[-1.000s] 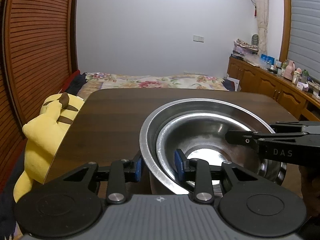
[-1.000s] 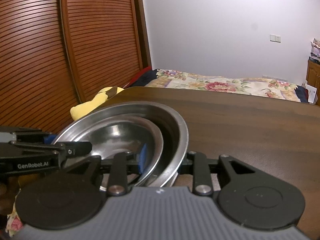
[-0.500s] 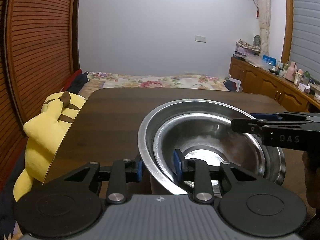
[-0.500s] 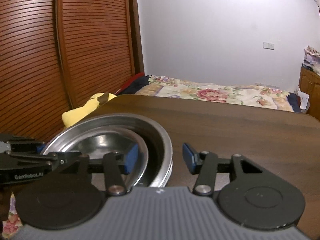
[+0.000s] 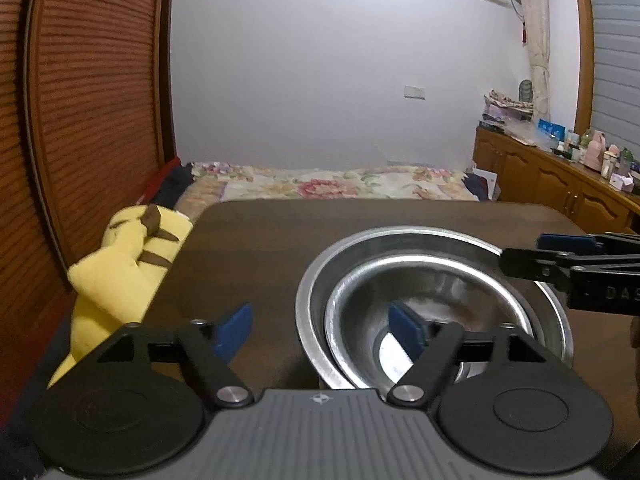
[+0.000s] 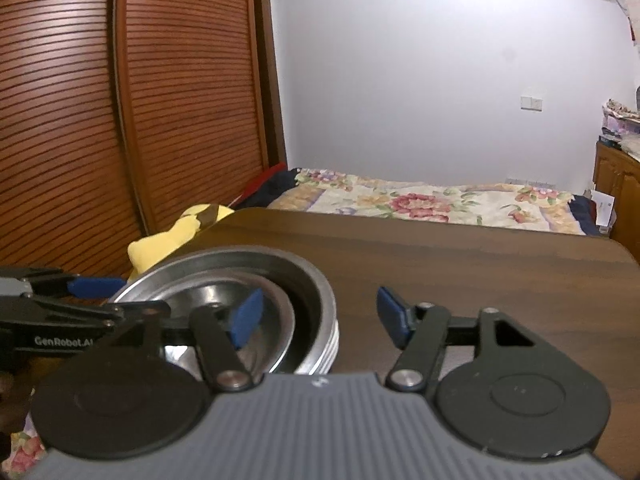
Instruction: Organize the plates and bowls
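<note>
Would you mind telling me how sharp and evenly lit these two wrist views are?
Left wrist view: motion blur smears the bowls and the plush; the fisheye bends the slatted door; dim warm light, with glare on the inner bowl's bottom. Right wrist view: the bowls' rim is soft; the wall is bright, the foreground dark.
</note>
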`<act>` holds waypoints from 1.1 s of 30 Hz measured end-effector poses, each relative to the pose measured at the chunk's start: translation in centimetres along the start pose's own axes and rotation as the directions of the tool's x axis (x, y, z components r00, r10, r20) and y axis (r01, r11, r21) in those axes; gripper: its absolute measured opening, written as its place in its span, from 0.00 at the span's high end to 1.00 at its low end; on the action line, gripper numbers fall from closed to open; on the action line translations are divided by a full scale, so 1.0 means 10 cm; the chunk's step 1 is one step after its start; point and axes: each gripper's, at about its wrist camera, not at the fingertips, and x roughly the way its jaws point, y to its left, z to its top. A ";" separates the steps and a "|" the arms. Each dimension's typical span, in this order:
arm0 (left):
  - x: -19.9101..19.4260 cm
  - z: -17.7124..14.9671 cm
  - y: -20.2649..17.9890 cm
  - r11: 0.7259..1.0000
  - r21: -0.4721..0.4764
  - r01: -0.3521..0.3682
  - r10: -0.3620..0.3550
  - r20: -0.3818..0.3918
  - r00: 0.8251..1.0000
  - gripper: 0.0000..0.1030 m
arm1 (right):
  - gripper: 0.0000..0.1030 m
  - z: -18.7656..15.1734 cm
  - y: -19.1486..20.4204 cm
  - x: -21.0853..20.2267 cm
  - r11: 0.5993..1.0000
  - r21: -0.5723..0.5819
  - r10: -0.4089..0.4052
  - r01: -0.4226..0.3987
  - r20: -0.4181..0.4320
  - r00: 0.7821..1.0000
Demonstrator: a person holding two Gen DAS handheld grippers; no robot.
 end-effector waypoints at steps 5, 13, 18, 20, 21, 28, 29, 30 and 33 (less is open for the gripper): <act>-0.10 0.09 -0.05 1.000 0.008 -0.011 0.011 0.041 0.999 0.06 | 0.13 0.05 -0.05 -0.12 1.000 0.005 -0.019 0.019 0.041 0.999; -0.26 0.23 -0.27 0.999 0.044 -0.028 0.024 0.088 0.996 0.00 | 0.00 0.13 -0.10 -0.32 0.998 0.011 -0.069 0.068 0.096 0.993; -0.34 0.29 -0.40 0.999 0.046 -0.022 0.017 0.114 0.993 0.00 | 0.00 0.16 -0.14 -0.42 0.993 0.026 -0.118 0.116 0.102 0.988; -0.35 0.32 -0.43 0.999 0.041 -0.020 0.015 0.114 0.993 0.00 | 0.00 0.16 -0.17 -0.48 0.989 0.033 -0.144 0.141 0.106 0.984; -0.35 0.32 -0.46 0.999 0.042 -0.025 0.020 0.115 0.993 0.00 | 0.00 0.16 -0.18 -0.50 0.988 0.035 -0.155 0.152 0.109 0.982; -0.43 0.41 -0.63 0.997 0.072 -0.038 0.027 0.139 0.990 0.00 | 0.00 0.18 -0.28 -0.67 0.975 0.053 -0.222 0.217 0.127 0.967; -0.44 0.40 -0.66 0.996 0.076 -0.039 0.028 0.141 0.990 0.00 | 0.00 0.18 -0.29 -0.70 0.973 0.057 -0.228 0.222 0.128 0.965; -0.46 0.41 -0.69 0.996 0.082 -0.040 0.028 0.141 0.990 0.00 | 0.00 0.18 -0.30 -0.72 0.972 0.061 -0.233 0.227 0.130 0.964; -0.50 0.43 -0.74 0.995 0.090 -0.035 0.023 0.139 0.990 0.00 | 0.00 0.16 -0.34 -0.77 0.967 0.076 -0.253 0.244 0.129 0.959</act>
